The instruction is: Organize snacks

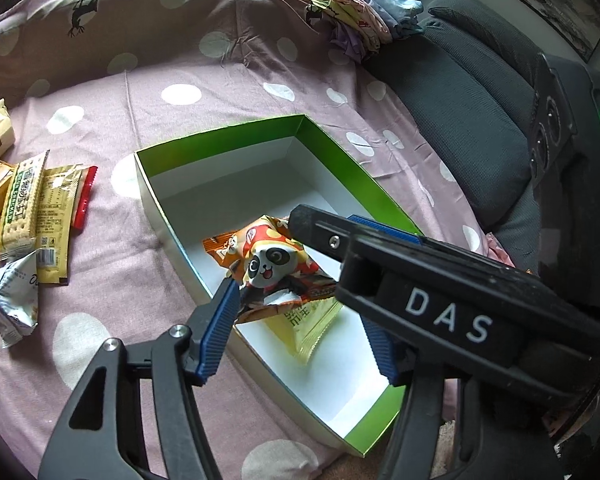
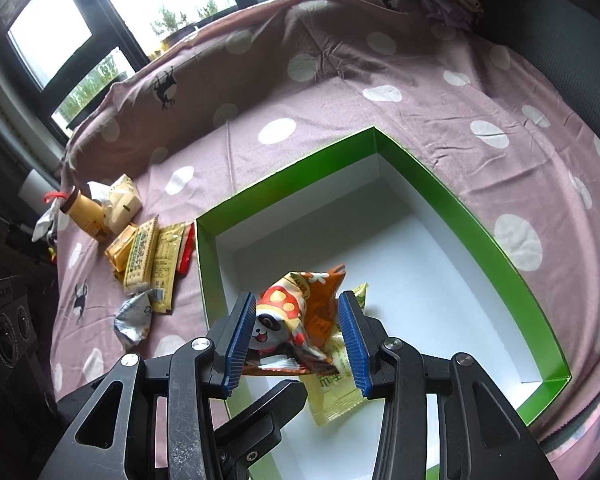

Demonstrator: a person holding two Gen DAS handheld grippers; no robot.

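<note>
In the left wrist view, the left gripper stands wide open at lower centre, its blue pads either side of the crumpled orange panda-print snack bag. That bag lies inside the green-walled, white-floored cardboard box on a yellow foil packet.

In the right wrist view, the right gripper at lower centre brackets the same bag; whether its pads press it, I cannot tell. Loose biscuit packets lie at left on the pink dotted sheet.
</note>
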